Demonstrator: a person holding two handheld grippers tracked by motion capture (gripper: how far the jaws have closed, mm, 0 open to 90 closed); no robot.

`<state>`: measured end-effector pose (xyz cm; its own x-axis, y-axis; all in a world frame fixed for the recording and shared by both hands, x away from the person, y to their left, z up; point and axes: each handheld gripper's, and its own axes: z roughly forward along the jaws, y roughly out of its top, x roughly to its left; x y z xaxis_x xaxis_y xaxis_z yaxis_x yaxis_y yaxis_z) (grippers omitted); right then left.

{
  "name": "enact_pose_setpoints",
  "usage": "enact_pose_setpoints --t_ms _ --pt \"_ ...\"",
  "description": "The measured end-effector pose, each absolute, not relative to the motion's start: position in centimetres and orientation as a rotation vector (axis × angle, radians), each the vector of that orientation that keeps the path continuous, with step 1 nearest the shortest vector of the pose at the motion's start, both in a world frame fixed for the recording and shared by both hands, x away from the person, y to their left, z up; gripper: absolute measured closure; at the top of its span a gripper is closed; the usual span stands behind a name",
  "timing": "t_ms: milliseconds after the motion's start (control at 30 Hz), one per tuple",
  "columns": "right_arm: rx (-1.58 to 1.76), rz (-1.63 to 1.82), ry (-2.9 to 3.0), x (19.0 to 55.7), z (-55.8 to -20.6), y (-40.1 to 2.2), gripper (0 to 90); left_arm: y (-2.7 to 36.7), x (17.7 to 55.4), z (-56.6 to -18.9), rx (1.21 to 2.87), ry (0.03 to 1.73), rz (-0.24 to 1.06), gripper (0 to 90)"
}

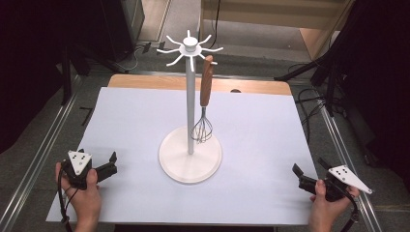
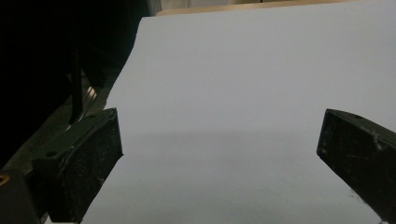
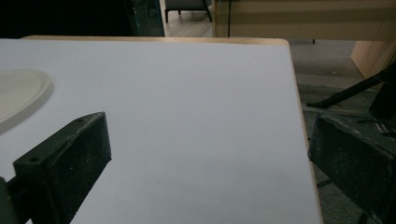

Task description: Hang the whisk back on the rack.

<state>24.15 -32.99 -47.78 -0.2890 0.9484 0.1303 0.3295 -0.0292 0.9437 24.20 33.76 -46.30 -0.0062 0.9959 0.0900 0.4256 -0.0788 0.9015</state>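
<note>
Fingers of the left gripper (image 1: 110, 163) are spread wide and empty at the near left; mid-table, the whisk (image 1: 205, 104) hangs on the white rack (image 1: 190, 159); the right gripper (image 1: 299, 176), near right, is released. A careless tug could tip that tall rack.

Whisk (image 1: 205, 106): wooden handle, wire head. Stand (image 1: 190, 153): smooth white plastic. Table (image 1: 251, 140): matt pale sheet, wood edge. Jaws: scuffed black.

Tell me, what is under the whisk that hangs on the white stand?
The whisk hangs from a hook of the stand. Under its wire head lies the stand's round white base. Whether the wires touch the base cannot be told. The paper-covered table under the base is hidden.
</note>
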Motion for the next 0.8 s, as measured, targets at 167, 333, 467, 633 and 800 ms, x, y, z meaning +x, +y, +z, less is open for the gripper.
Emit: enact_pose_setpoints --t_ms 167,333,467,633,800 --pt "1.360 1.291 1.667 23.5 -48.0 -33.9 0.0 33.8 24.2 -46.3 1.580 1.508 1.050 0.5" --pt "1.389 1.310 1.634 22.5 -48.3 -35.3 0.0 33.8 24.2 -46.3 1.576 1.502 1.050 0.5" --pt "1.418 1.338 1.611 21.7 -48.6 -36.1 0.0 33.9 24.1 -46.3 1.566 1.506 1.047 0.5" --pt "1.432 1.387 1.590 21.4 -48.9 -36.4 0.3 33.9 24.1 -46.3 1.565 1.505 1.052 0.5" --pt "1.443 1.352 1.624 21.7 -49.0 -36.2 1.0 33.9 24.1 -46.3 1.565 1.505 1.053 0.5"
